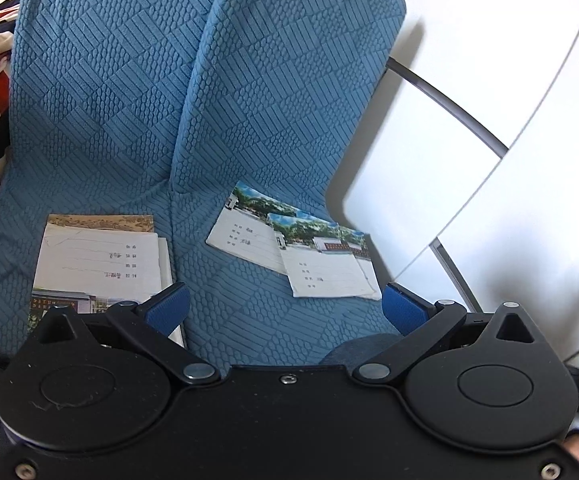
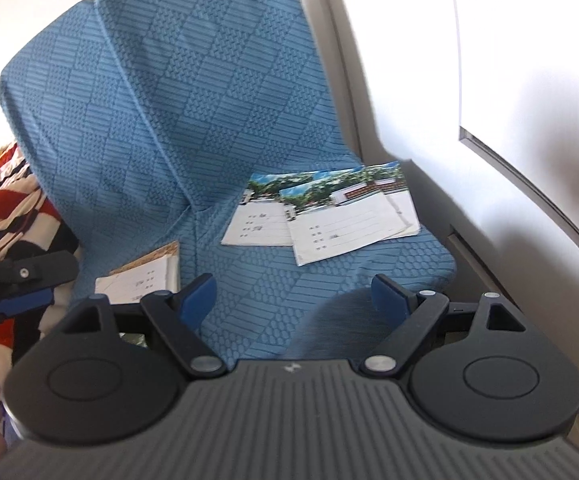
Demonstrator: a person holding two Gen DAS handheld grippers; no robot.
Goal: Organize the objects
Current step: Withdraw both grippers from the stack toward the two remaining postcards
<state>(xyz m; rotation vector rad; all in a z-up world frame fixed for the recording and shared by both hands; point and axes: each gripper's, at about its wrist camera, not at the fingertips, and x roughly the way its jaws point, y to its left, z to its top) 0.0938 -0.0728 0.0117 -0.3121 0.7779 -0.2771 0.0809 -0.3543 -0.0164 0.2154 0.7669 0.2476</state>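
Both grippers hover over a blue textured sofa cover (image 1: 249, 80), each with its blue pads spread wide and nothing between them. From the left wrist view, the left gripper (image 1: 285, 308) hangs above bare fabric, its left pad overlapping the corner of a stack of notebooks (image 1: 97, 264) lying on the left seat; whether it touches them I cannot tell. Two overlapping notebooks (image 1: 289, 248) with photo covers lie on the right seat, beside a white cabinet (image 1: 509, 160). The right gripper (image 2: 293, 300) is likewise empty, short of that pair (image 2: 321, 216). A striped blanket (image 2: 13, 200) lies to the left.
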